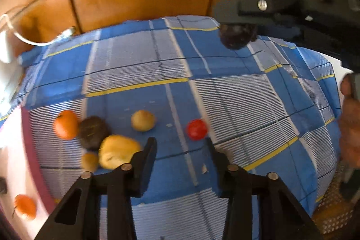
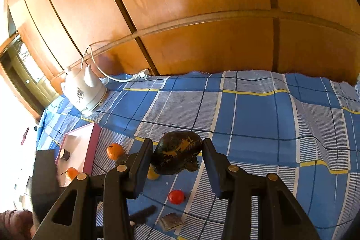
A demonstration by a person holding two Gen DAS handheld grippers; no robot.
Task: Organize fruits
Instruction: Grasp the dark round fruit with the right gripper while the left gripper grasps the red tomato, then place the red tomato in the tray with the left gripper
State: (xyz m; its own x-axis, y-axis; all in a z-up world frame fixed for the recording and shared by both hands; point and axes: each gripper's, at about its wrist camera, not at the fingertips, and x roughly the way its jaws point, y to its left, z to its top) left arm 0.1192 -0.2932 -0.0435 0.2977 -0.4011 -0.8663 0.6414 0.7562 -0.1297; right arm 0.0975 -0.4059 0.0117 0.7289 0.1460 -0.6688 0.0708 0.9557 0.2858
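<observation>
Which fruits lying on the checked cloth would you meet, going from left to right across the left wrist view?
orange → dark fruit → large yellow fruit → small yellow fruit → red fruit

The left claw (image 1: 181, 145) points steeply down, its two black fingers (image 1: 147, 156) standing apart with nothing between them. Their tips are blurred.

The right claw (image 2: 177, 150) also tilts downward and is lifted off the table, its jaws closed against the sides of a dark fruit (image 2: 177, 155) that hangs between the pads. From the left wrist camera this same claw (image 1: 238, 34) shows at upper right, reaching in level with the dark fruit under its tip, and the person's right hand (image 1: 349, 127) wraps the handle behind it.
</observation>
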